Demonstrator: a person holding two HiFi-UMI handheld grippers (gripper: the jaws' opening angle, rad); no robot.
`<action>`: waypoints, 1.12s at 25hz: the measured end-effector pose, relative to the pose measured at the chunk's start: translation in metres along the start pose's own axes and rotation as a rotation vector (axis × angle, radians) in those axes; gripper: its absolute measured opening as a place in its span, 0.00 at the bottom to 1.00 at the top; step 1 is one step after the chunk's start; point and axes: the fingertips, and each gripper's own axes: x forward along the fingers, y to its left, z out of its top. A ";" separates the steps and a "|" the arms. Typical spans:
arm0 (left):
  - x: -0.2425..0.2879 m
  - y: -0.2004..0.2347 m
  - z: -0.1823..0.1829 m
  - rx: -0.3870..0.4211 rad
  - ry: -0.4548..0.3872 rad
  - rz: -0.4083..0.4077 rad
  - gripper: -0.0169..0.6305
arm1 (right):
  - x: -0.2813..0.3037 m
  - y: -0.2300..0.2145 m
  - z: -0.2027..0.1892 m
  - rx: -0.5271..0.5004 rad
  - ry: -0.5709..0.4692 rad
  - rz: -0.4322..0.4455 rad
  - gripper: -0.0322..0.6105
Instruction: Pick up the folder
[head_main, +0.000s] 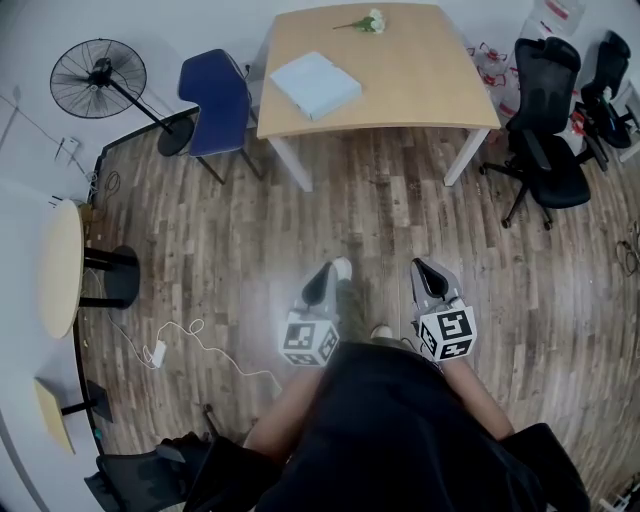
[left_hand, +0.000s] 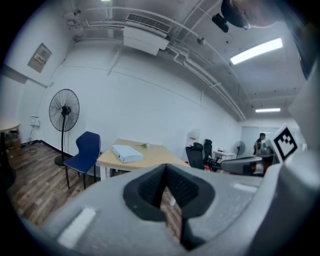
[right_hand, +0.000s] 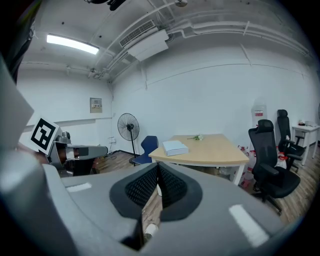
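The folder is a thick pale-blue file lying flat on the left part of a wooden table at the far side of the room. It also shows small and distant as the folder in the left gripper view and the folder in the right gripper view. My left gripper and right gripper are held side by side close to my body, over the wooden floor, well short of the table. Both are shut with nothing in them; the jaws of the left gripper and right gripper meet.
A blue chair stands at the table's left end, a floor fan beyond it. Black office chairs stand to the right. A small flower lies on the table's far edge. A round side table and a white cable are at the left.
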 end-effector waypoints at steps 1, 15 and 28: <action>0.006 0.007 0.000 -0.004 -0.003 -0.004 0.03 | 0.010 0.000 -0.001 -0.005 0.011 0.001 0.05; 0.161 0.163 0.062 -0.048 0.009 -0.002 0.03 | 0.230 -0.021 0.075 -0.064 0.083 0.037 0.05; 0.263 0.298 0.121 -0.074 -0.003 -0.052 0.03 | 0.401 -0.022 0.142 -0.106 0.118 0.017 0.05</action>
